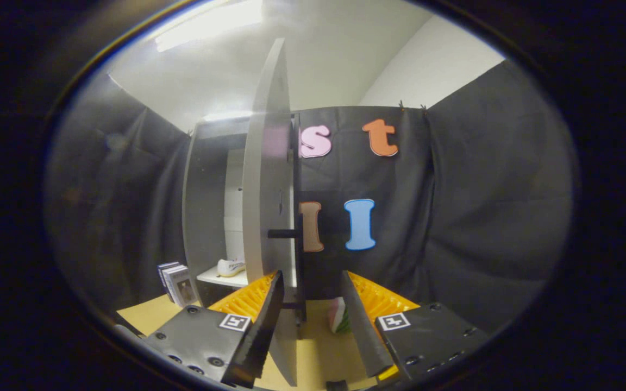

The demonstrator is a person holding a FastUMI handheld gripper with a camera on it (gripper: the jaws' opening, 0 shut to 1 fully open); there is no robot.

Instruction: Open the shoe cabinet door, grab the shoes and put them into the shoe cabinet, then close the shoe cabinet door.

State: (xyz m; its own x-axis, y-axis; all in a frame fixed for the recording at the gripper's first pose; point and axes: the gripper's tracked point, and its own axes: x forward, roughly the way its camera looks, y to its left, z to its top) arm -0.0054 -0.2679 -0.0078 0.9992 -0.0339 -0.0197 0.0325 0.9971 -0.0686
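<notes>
Shoe cabinet door (265, 179): swung open, seen almost edge-on, standing upright through the middle of the frame. Its long axis is vertical. Its lower edge drops between the two fingers, closer to the left one. A dark handle (282, 234) sticks out of its right face, just above and ahead of the fingertips.

Shoe cabinet (204, 206): left of the door, interior open. One white shoe (230, 267) already lies on the shelf (226, 278) at lower left centre.

Tool (307, 290): fingers spread apart, holding nothing; I cannot tell whether the left finger touches the door.

Judgement: closing step in hand. The door face must be pushed leftward toward the cabinet.

A striped object (339, 316) sits on the counter (321, 353) between the fingers.
</notes>
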